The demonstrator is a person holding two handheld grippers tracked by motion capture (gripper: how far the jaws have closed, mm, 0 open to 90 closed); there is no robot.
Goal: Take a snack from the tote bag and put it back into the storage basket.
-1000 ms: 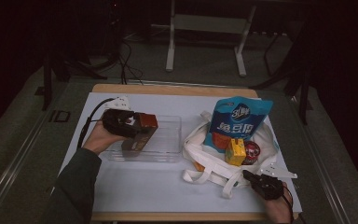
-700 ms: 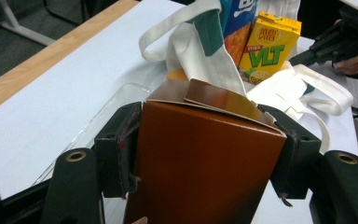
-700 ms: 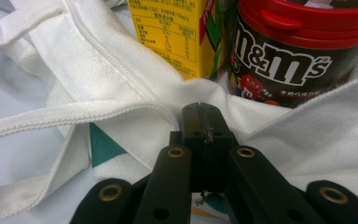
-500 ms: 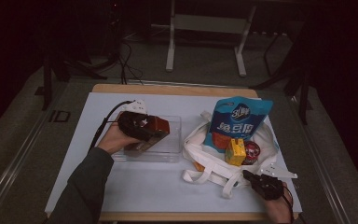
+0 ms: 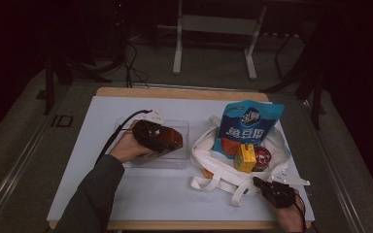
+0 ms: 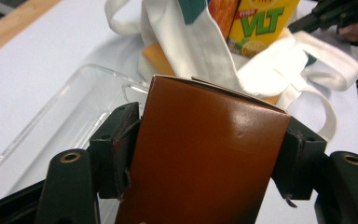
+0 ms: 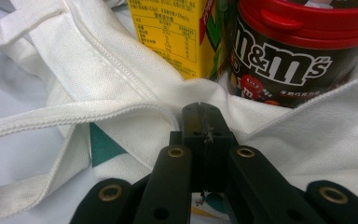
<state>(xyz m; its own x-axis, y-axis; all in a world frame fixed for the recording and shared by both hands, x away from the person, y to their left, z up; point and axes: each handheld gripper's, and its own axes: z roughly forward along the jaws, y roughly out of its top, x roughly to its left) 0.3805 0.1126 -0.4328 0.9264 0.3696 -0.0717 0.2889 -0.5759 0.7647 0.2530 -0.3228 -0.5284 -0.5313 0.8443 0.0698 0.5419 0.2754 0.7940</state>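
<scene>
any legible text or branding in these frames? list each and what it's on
"VLT": yellow drink carton.
"m&m's": red-lidded jar.
Blue snack bag: large white characters, blurred, not readable.
Carton's side panel, right gripper view: fine print too small to read.
Brown box: no text visible.

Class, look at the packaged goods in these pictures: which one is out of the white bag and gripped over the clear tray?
The brown carton, clamped in the left hand-held gripper over the clear tray. The blue pouch, yellow juice box and red-lidded candy jar sit in the white bag.
</scene>
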